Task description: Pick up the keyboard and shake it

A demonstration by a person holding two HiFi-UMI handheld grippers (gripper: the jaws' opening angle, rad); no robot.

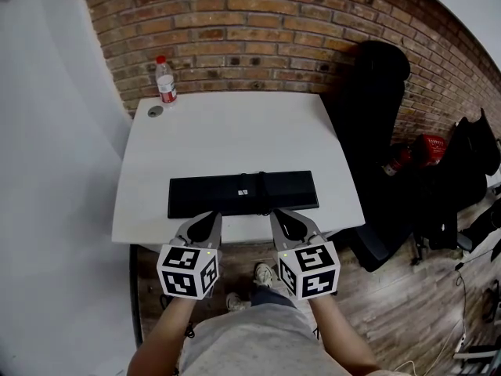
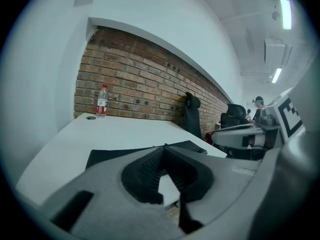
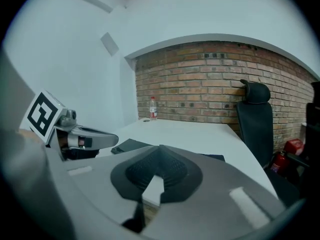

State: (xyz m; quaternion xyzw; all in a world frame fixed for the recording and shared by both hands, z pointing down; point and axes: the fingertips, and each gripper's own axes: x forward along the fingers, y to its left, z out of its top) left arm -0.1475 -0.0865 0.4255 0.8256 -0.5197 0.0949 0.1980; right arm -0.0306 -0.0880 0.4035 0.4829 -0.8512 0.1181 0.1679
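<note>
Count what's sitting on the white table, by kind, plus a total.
black keyboard: 1
plastic bottle: 1
round grey disc: 1 (beside the bottle; a cap or a cable grommet, can't tell which)
Total: 3

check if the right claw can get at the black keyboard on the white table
Probably yes: the right claw sits at the near edge of the flat black rectangular keyboard, with nothing between them. Its jaws are shut, so they would need to open first.
</note>
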